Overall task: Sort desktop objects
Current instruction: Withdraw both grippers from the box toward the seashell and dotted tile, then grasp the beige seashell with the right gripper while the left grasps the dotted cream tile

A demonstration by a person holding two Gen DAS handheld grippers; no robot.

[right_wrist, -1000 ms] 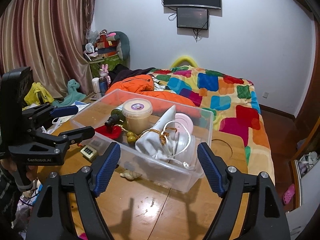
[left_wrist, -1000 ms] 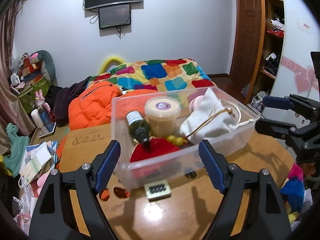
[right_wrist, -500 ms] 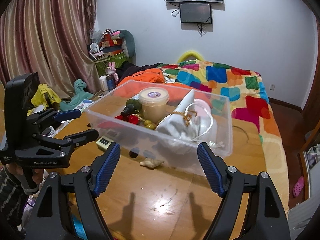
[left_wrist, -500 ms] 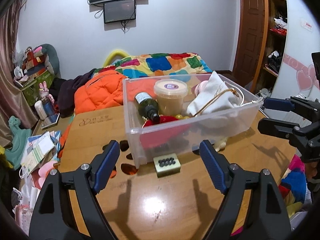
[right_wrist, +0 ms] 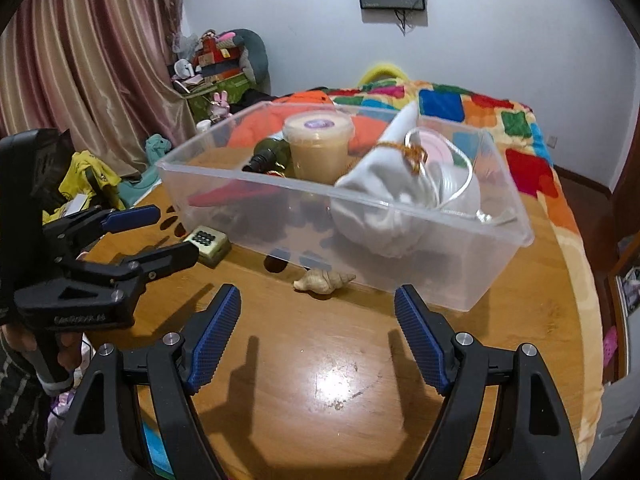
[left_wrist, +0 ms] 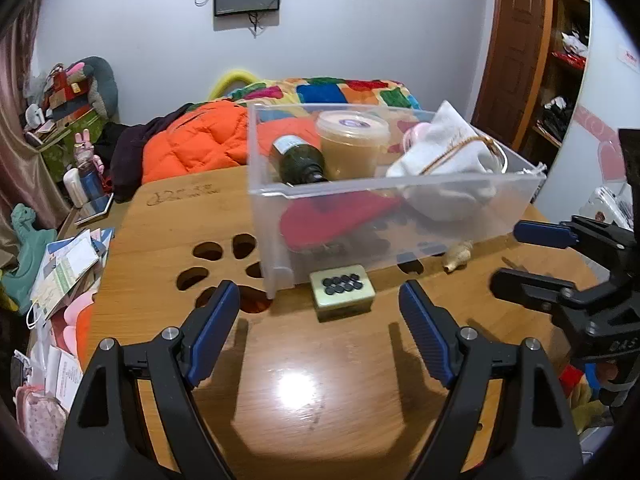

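A big see-through plastic box sits on the round shiny wooden bench. It is the place where the small things go, so it stands in the middle where both hands can reach it. Some things lie inside it now: a dark green glass bottle on its side, a round tub with a pale lid standing up, a white cloth bag tied with gold cord, and something flat and red at the bottom.

Two things are not in the box yet. A small pale green tin with black dots on top rests on the bench, just beside the front wall of the box. A little tan seashell lies on the bench too, close to the box wall on the other side.

The left tongs are wide apart and hold nothing. They point down at the tin, which sits just ahead of the gap between the blue pads. I think they are open like this so the tin can fit between them.

The right tongs are wide apart too, and empty. The seashell lies just ahead of their gap, so this hand looks ready to pick it up.

Each hand seems to have its own thing to grab. The tin is flat and hard, so it should be easy to pinch. The shell is bumpy and could slip or roll.
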